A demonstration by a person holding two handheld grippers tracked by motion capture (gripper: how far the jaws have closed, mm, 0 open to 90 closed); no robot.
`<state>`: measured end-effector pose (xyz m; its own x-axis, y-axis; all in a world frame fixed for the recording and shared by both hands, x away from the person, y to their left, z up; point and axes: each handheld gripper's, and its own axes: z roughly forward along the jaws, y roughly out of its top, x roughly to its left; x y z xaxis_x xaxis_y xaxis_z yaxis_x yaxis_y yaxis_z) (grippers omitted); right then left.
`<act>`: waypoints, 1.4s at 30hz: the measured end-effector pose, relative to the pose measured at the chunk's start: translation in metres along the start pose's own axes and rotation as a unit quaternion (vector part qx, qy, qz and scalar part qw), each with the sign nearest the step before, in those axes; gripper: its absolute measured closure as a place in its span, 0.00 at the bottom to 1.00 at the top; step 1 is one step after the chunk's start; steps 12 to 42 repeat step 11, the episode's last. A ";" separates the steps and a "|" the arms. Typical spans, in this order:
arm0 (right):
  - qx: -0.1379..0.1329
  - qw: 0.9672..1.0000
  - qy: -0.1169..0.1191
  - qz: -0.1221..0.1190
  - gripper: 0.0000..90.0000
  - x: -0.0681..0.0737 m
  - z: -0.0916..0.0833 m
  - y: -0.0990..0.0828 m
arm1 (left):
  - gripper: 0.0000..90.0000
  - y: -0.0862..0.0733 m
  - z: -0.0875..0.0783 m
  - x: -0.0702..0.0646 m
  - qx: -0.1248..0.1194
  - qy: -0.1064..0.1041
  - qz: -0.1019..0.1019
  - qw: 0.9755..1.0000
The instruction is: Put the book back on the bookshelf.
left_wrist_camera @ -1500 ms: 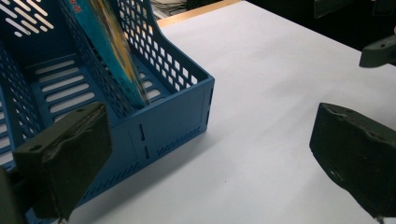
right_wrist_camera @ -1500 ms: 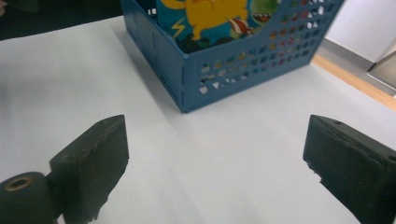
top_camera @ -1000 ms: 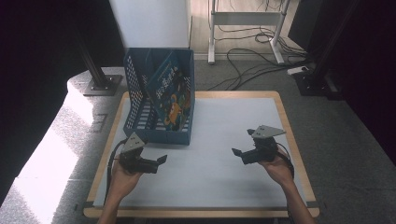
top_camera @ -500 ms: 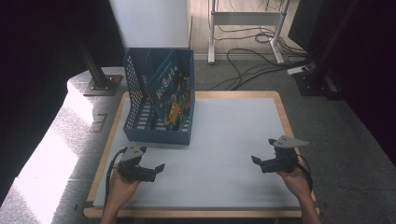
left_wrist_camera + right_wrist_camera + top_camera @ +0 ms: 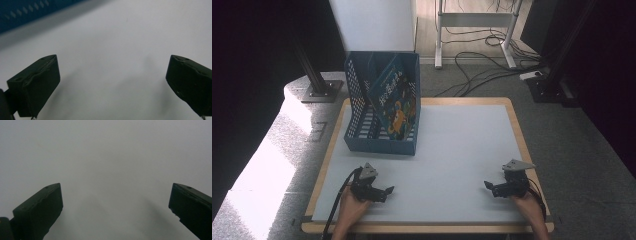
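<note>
A blue mesh file rack (image 5: 379, 142) stands at the table's back left, with a colourful blue book (image 5: 394, 100) leaning upright inside it. My left gripper (image 5: 388, 192) rests low on the white table top (image 5: 452, 150) near the front left edge, jaws wide apart and empty (image 5: 112, 87). My right gripper (image 5: 488, 187) sits near the front right edge, also open with nothing between its jaws (image 5: 115, 212). The rack's blue wall (image 5: 30, 12) shows blurred at the top left of the left gripper view.
The table has a wooden rim (image 5: 427, 229). Beyond it stand a white panel (image 5: 374, 25), a black stand base (image 5: 319, 90) on the floor at left, and a metal frame with loose cables (image 5: 477, 65) at the back right.
Both grippers have drawn back toward the table's front edge and come down onto the surface. The right one moved farther right. The rack and book have not moved.
</note>
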<state>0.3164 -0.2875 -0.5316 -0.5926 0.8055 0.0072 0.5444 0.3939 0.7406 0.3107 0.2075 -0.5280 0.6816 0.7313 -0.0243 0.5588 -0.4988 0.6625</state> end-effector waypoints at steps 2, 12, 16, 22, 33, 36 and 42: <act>0.016 1.000 -0.001 0.005 0.00 -0.002 0.004 -0.003 | 0.00 0.001 0.001 -0.001 0.004 0.005 0.004 1.000; 0.014 1.000 -0.011 0.009 0.00 -0.001 0.004 -0.004 | 0.00 0.000 0.001 -0.001 0.002 0.006 0.002 1.000; 0.014 1.000 -0.011 0.009 0.00 -0.001 0.004 -0.004 | 0.00 0.000 0.001 -0.001 0.002 0.006 0.002 1.000; 0.014 1.000 -0.011 0.009 0.00 -0.001 0.004 -0.004 | 0.00 0.000 0.001 -0.001 0.002 0.006 0.002 1.000; 0.014 1.000 -0.011 0.009 0.00 -0.001 0.004 -0.004 | 0.00 0.000 0.001 -0.001 0.002 0.006 0.002 1.000; 0.014 1.000 -0.011 0.009 0.00 -0.001 0.004 -0.004 | 0.00 0.000 0.001 -0.001 0.002 0.006 0.002 1.000; 0.014 1.000 -0.011 0.009 0.00 -0.001 0.004 -0.004 | 0.00 0.000 0.001 -0.001 0.002 0.006 0.002 1.000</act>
